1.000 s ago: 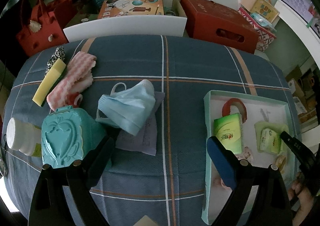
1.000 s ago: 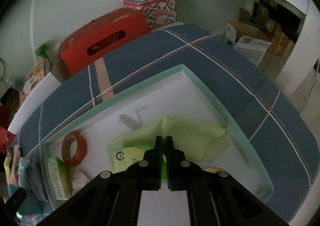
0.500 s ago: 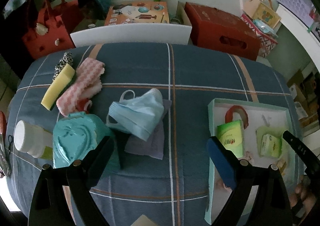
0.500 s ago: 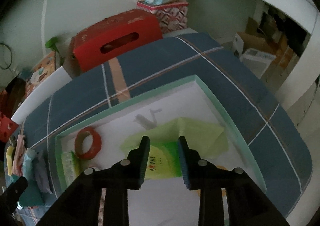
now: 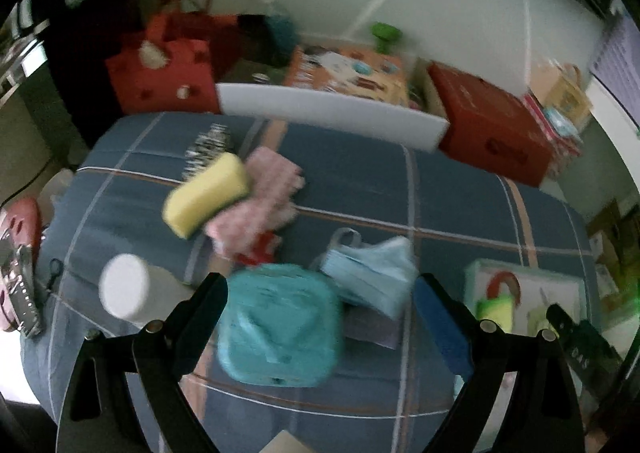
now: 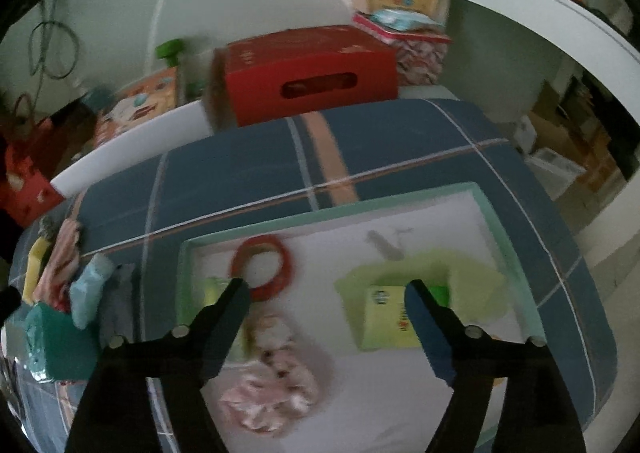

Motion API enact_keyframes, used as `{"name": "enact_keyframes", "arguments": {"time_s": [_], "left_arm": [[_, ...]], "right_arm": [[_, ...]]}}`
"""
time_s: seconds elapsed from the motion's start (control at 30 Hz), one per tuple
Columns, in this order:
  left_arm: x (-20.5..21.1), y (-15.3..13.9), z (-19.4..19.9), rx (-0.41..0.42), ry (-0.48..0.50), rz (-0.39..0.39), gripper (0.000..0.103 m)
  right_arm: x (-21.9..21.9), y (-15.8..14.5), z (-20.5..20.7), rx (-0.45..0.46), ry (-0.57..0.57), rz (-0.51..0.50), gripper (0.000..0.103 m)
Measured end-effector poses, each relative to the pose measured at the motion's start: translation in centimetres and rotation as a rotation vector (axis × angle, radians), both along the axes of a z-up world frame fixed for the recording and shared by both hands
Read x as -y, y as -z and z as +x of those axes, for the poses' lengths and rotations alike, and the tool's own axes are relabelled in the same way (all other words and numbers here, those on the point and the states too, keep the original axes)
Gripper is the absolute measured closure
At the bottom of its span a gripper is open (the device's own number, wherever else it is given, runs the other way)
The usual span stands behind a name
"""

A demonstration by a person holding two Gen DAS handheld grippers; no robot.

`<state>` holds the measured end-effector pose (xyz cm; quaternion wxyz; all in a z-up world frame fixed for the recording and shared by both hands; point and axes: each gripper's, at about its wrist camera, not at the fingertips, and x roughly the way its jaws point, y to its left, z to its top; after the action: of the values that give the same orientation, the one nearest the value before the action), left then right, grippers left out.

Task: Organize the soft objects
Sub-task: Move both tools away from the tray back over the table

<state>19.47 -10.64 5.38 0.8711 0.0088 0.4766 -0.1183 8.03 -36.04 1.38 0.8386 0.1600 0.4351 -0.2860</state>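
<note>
My left gripper (image 5: 320, 289) is open and empty above a teal plastic case (image 5: 280, 325). Beyond it lie a blue face mask (image 5: 372, 273), a pink striped cloth (image 5: 260, 205), a yellow sponge (image 5: 208, 197) and a speckled hair tie (image 5: 208, 145). My right gripper (image 6: 326, 291) is open and empty over the mint-rimmed white tray (image 6: 328, 209). In the tray lie a green tissue pack (image 6: 386, 317) on a light green cloth (image 6: 472, 277), a red ring (image 6: 264, 265), a pink scrunchie (image 6: 272, 385) and another green pack (image 6: 212, 289).
A white bottle (image 5: 124, 289) lies at the left of the blue plaid cloth (image 5: 440, 193). A lilac paper (image 5: 372, 325) lies under the mask. A red box (image 6: 308, 69), red bags (image 5: 160, 73) and a white board (image 5: 328, 113) stand behind the table.
My right gripper has opened, let go of the green tissue pack in the tray, and drawn back. My left gripper has swung left toward the teal case and sponge.
</note>
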Motion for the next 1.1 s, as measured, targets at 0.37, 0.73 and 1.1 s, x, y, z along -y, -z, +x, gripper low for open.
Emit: {"name": "enact_keyframes", "arguments": {"time_s": [0.37,0.73,1.1], "left_arm": [[-10.7,-0.4,2.4,0.009,-0.223,-0.068,0.0],[-14.1,0.7,4.5,-0.023,-0.27,-0.107,0.0],[-13.2,1.9,7.0,-0.054,-0.235,-0.087,0.0]], "right_arm": [[-6.6,-0.7,4.1,0.15,-0.198,0.1,0.0],[-9.5,3.4,8.1,0.099,-0.243,0.271,0.0],[-11.8,5.4,9.8,0.103,-0.264,0.344,0.02]]}}
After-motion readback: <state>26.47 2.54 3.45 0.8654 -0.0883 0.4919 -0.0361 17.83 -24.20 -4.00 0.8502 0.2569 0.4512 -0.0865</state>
